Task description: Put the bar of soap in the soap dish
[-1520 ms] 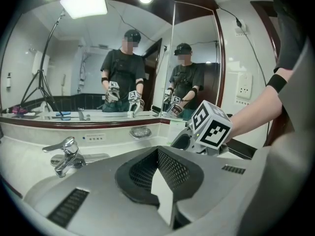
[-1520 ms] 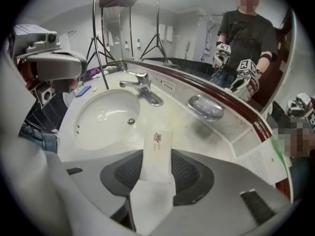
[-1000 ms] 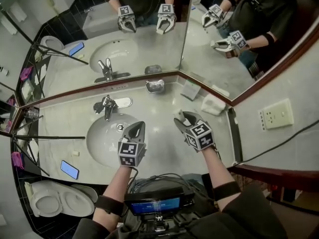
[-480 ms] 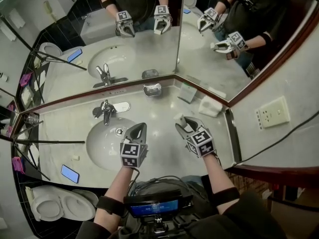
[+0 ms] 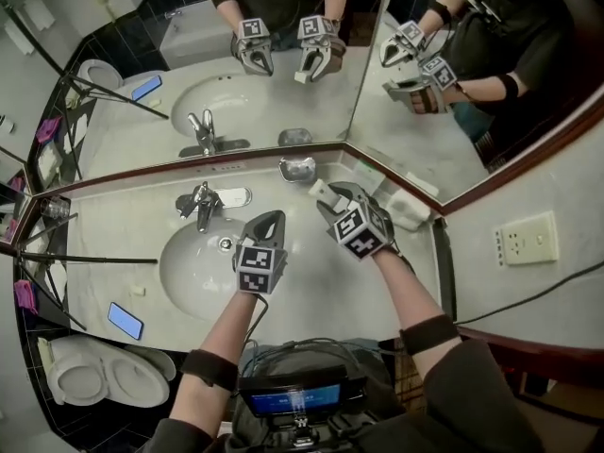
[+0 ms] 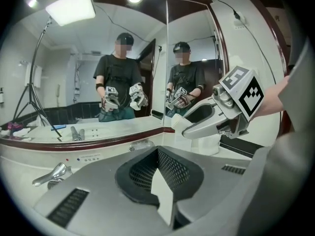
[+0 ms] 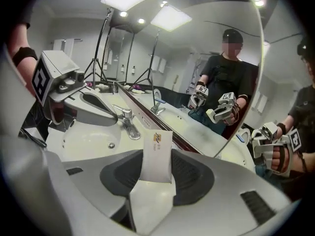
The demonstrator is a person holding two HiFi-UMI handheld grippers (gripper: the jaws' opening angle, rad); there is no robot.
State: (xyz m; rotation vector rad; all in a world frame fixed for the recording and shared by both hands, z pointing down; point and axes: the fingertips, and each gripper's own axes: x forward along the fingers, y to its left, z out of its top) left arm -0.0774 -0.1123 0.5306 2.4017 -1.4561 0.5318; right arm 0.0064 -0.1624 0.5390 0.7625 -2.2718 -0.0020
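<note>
My right gripper [image 5: 332, 199] is clamped on the wrapped bar of soap [image 7: 157, 155], held up just right of the soap dish [image 5: 296, 169]. Dish looks empty; placing and release are left. Left gripper [image 5: 267, 226] is closed on nothing, on my side of the dish.

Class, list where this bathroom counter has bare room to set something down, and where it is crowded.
Free: counter right of the basin, near the front edge; strip between faucet and soap dish. Crowded: back right corner around the white bundle; phone front left.
</note>
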